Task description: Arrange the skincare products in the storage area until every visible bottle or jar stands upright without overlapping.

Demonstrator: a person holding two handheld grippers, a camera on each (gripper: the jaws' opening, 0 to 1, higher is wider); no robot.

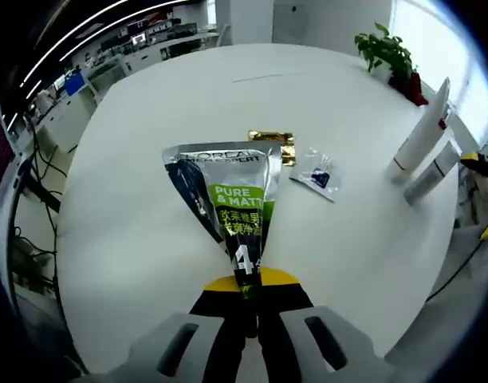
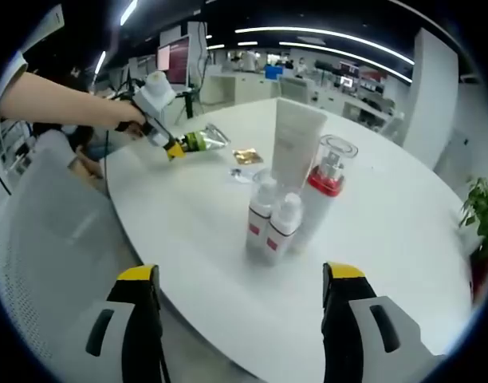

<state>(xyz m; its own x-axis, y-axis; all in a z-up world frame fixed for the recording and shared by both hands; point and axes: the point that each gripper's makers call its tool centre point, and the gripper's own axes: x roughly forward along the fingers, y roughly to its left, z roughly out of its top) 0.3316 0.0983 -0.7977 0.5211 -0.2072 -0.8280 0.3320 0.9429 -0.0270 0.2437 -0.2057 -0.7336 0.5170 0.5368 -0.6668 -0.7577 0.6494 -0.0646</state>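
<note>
Left gripper view: left gripper (image 1: 245, 289) jaws pressed together, pinching narrow end of a silver-green L'Oreal "Pure & Matte" tube (image 1: 232, 211), held over the white table (image 1: 148, 159). Beyond it lie a gold sachet (image 1: 274, 144) & a clear sachet (image 1: 316, 173), just beside each other. Far right: white tube (image 1: 419, 132) w/ a small bottle (image 1: 432, 169) next to it, both upright; potted plant (image 1: 387, 52) behind.

Right gripper view: right gripper (image 2: 240, 307) jaws spread wide, nothing between, near table edge. Ahead, upright cluster, close together: two small white bottles (image 2: 272, 219) w/ red labels, tall white tube behind, clear-capped bottle w/ red collar (image 2: 330, 171). At upper left a person's hand (image 2: 120, 118) holds the left gripper w/ the green tube at far table edge; sachets near it.
</note>
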